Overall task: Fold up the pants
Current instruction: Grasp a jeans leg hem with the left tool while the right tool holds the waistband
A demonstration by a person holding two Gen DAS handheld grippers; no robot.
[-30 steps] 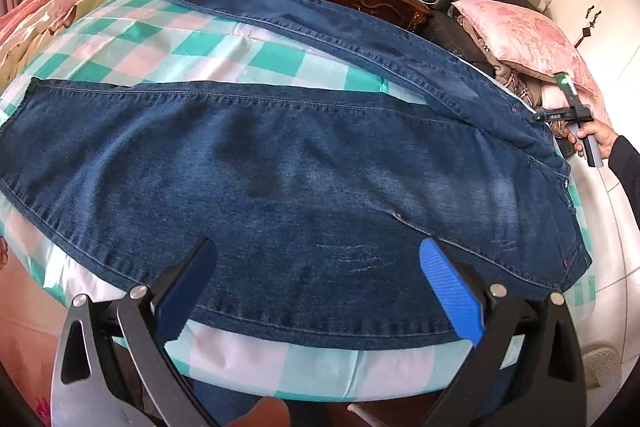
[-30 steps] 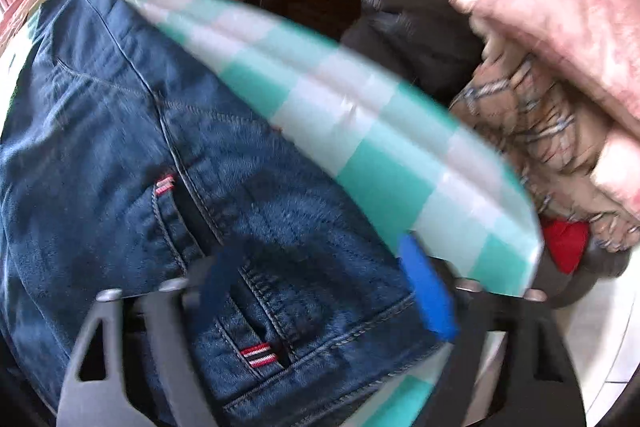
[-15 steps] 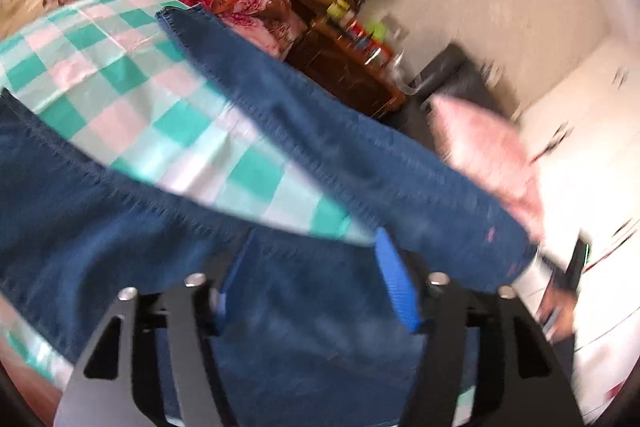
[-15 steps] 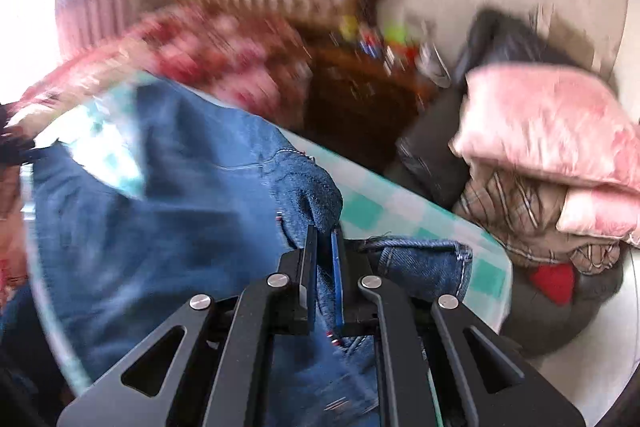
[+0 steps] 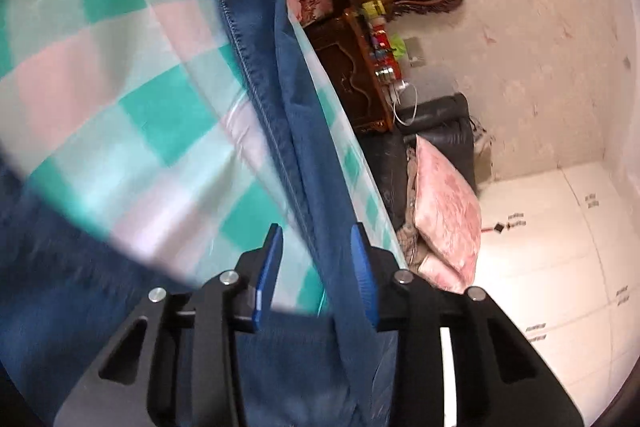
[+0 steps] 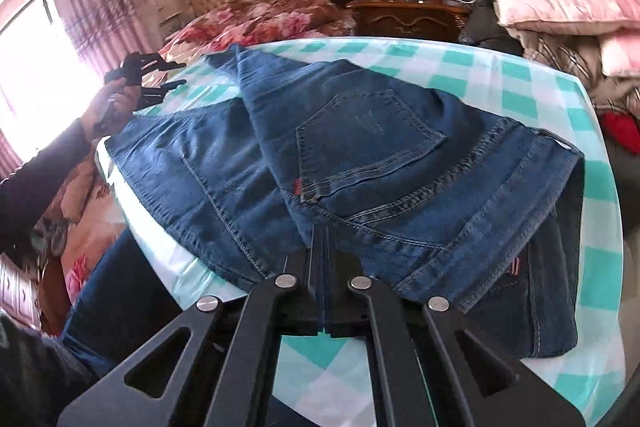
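The jeans (image 6: 360,163) lay half-doubled on the checked table (image 6: 520,83). The right gripper (image 6: 325,247) was clamped on the waistband; the left gripper (image 5: 316,267) was closing around a leg edge, not yet pinching. Uneven pulling could skew the fold.

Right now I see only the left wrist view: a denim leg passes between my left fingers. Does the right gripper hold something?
Observer: Yes. The right gripper is shut on the waist edge of the jeans, on the near side of the checked cloth.
Operator: Which side of the waist part faces up?
Observer: A back pocket faces up. The half that bears it lies folded over the other half.
Operator: Does the waist end hang off the table?
Observer: No. As far as the right wrist view shows, the waist end rests on the checked cloth, close to its edge.
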